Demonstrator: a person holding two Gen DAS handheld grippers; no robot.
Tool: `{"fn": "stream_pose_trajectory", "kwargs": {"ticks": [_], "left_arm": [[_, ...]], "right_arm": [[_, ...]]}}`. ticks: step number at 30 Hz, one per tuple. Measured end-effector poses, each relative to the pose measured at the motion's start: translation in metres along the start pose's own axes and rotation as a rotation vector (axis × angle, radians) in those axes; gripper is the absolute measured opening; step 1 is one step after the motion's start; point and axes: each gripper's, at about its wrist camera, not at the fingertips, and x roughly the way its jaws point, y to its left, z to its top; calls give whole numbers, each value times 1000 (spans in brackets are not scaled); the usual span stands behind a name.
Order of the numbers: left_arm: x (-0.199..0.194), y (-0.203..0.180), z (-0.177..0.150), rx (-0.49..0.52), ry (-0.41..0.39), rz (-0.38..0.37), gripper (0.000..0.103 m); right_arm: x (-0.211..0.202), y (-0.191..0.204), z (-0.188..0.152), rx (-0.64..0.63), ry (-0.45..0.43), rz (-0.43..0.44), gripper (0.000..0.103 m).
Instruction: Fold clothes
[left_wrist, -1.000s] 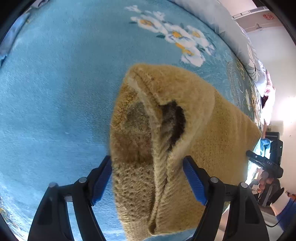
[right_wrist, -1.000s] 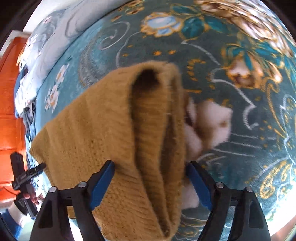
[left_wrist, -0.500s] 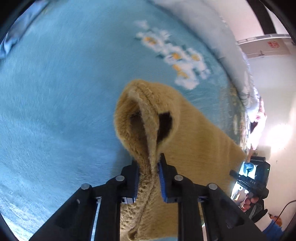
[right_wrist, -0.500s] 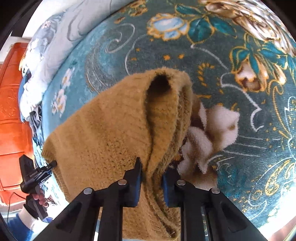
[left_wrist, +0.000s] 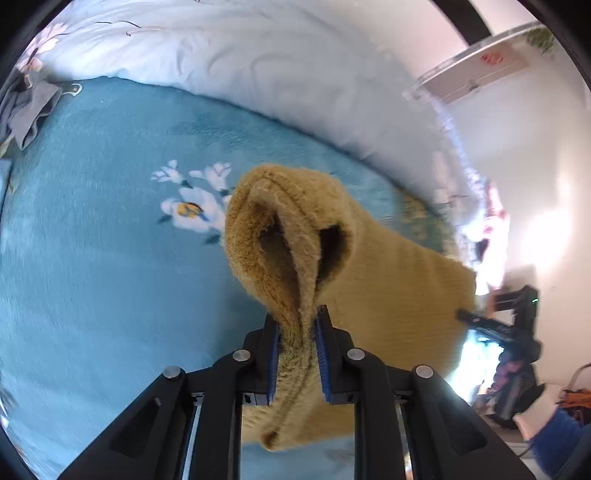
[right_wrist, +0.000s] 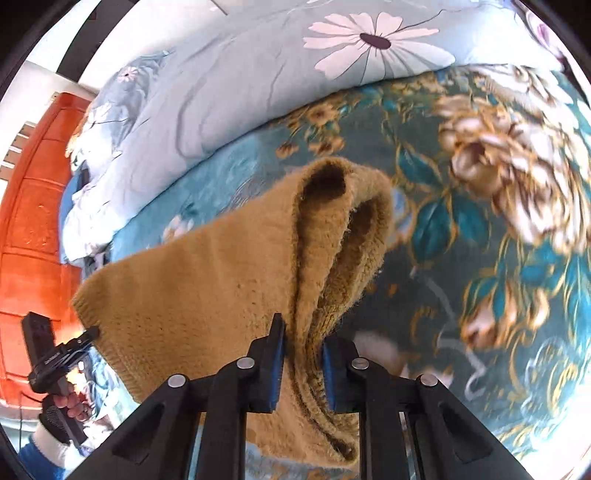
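So from the left wrist view, the left gripper (left_wrist: 297, 325) is clamped on a bunched edge of the sweater (left_wrist: 399, 295), its jaws having just been closing with the knit pinched between the blue pads (left_wrist: 272, 354). The mustard knit puffs up into a folded hump right above the fingers and then stretches off to the right, hanging above the blanket (left_wrist: 92, 240), which is teal with a patch of white flowers (left_wrist: 192, 210). Behind that sits a pale duvet (left_wrist: 221, 66), and some grey cloth (left_wrist: 31, 110) is crumpled at the far left. At the sweater's far right end you can see the other gripper; whether it's clenched is too blurry to tell from here. Over on the right wrist view, the right gripper (right_wrist: 303, 341) is also squeezed tight on a fold of the sweater (right_wrist: 207, 295), jaws just been closing here too, knit between the pads (right_wrist: 328, 373). The fabric runs left to the left gripper (right_wrist: 90, 332), held in a hand (right_wrist: 72, 402), gripping the opposite end. Below is the blanket (right_wrist: 461, 229) with big gold and cream flowers, the duvet (right_wrist: 229, 96) with a daisy print behind it, and an orange wooden door (right_wrist: 29, 206) at the left edge.
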Motion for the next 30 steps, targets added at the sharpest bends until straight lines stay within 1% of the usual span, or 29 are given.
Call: {"fn": "stream_pose_trajectory", "kwargs": {"ticks": [3, 5, 6, 7, 8, 9, 10, 11, 12, 13, 14, 15, 16, 17, 18, 19, 23, 26, 29, 30], "left_arm": [[32, 17, 12, -43, 51, 66, 19], [46, 27, 14, -52, 81, 105, 21], [48, 30, 13, -61, 88, 108, 22], [50, 32, 12, -70, 94, 112, 23], [51, 34, 11, -78, 98, 113, 23], [48, 34, 10, -86, 90, 108, 27], [44, 32, 8, -88, 82, 104, 38], [39, 30, 5, -84, 76, 107, 46], [35, 28, 1, -80, 70, 109, 63], [30, 25, -2, -77, 63, 111, 74], [24, 22, -7, -77, 53, 105, 77], [18, 18, -12, -78, 43, 100, 79], [11, 15, -18, -83, 32, 95, 82], [4, 12, -23, -87, 22, 89, 84], [-3, 9, -29, -90, 9, 85, 90], [-11, 4, -35, -84, -13, 83, 90], [-36, -23, -49, -43, -112, 79, 90], [-56, -42, -59, -4, -137, 99, 90], [-81, -60, -69, 45, -162, 140, 91], [-89, -65, -72, 61, -172, 154, 95]], "right_arm": [[21, -10, 14, -1, 50, -37, 19], [35, -12, 18, -20, 82, -70, 19], [41, -15, 19, -21, 93, -76, 20], [44, -17, 18, -18, 97, -77, 25], [45, -19, 17, -16, 95, -83, 26], [44, -21, 16, -13, 94, -81, 27], [43, -21, 15, -12, 86, -75, 32], [40, -22, 12, -14, 73, -71, 34], [39, -22, 12, -17, 62, -73, 40], [35, -25, 7, -13, 50, -72, 46], [32, -29, 2, 4, 48, -63, 49], [31, -34, -3, 24, 47, -53, 55], [29, -38, -8, 43, 46, -42, 59], [28, -43, -13, 57, 49, -31, 60], [29, -45, -19, 65, 58, -25, 61], [31, -48, -25, 71, 67, -19, 64], [39, -59, -43, 107, 96, 0, 65], [43, -64, -49, 138, 93, 25, 65], [45, -65, -49, 146, 92, 39, 66], [46, -66, -49, 148, 94, 49, 65]]}}
